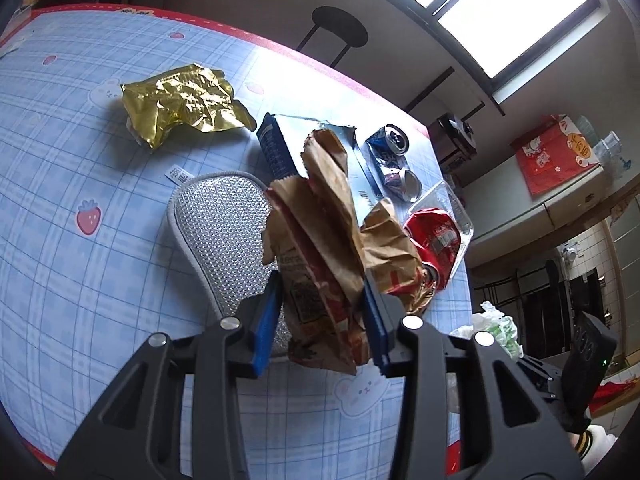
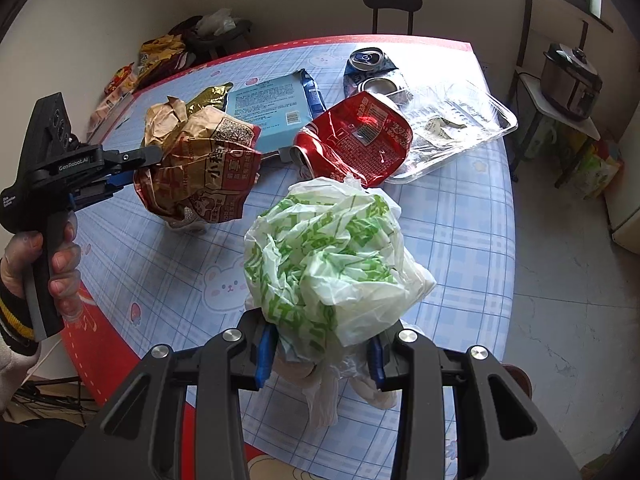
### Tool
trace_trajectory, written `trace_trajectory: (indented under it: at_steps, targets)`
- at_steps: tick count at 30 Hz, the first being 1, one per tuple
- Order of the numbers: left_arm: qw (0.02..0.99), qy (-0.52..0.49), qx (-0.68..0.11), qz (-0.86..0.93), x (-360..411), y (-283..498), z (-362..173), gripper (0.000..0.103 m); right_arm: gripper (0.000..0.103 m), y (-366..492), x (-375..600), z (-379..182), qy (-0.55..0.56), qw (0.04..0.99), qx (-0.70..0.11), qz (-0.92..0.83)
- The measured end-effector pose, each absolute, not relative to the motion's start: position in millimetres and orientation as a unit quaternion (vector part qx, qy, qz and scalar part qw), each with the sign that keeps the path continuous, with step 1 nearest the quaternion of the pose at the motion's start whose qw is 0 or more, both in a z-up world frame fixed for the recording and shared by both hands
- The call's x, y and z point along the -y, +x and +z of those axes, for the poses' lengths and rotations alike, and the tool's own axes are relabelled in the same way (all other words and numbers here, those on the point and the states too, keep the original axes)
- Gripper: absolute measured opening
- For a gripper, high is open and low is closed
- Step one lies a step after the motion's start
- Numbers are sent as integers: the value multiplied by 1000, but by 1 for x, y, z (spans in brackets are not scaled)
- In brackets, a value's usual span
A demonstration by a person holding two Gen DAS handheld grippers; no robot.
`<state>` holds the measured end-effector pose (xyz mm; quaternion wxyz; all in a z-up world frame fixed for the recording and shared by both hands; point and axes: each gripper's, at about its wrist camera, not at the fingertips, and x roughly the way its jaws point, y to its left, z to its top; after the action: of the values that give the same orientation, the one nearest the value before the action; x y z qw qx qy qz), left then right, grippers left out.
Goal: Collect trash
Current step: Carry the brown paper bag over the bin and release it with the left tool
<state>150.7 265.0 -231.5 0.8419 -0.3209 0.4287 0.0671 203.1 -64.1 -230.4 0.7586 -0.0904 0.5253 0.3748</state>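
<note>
Left wrist view: brown paper bag runs lengthwise between fingers.

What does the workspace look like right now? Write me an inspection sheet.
Surface: table under a blue plaid cloth with a red border.
Job's things: brown paper bag; green-printed plastic bag; gold wrapper; blue box; crushed red can; crushed blue can; clear plastic tray.
Clutter: silver mesh pad lying on the cloth.
Grippers: left gripper shut on the brown paper bag; right gripper shut on the green-printed plastic bag.
Cables: nothing seen.
Surroundings: stool; cooker on a side stand; window.
</note>
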Motion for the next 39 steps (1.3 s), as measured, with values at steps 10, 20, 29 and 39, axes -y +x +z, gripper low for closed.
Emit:
trace_trajectory:
  at_steps: [10,20,29,39]
  targets:
    - [871,-227,-431,68,-234,130,-174,41,36,200,95,-217,-54,776,-512,364]
    - [890,-165,-424,-4,-142,167,-136,41,36,200,184,-203,2,815,-491,307]
    - [876,-103,-452,-129,-7,209,-146,41,36,191,332,-203,60,855,-484,173]
    - [826,-20,-510,-239,168,253,-211,41,36,166,464,-213,111,870,-478,52]
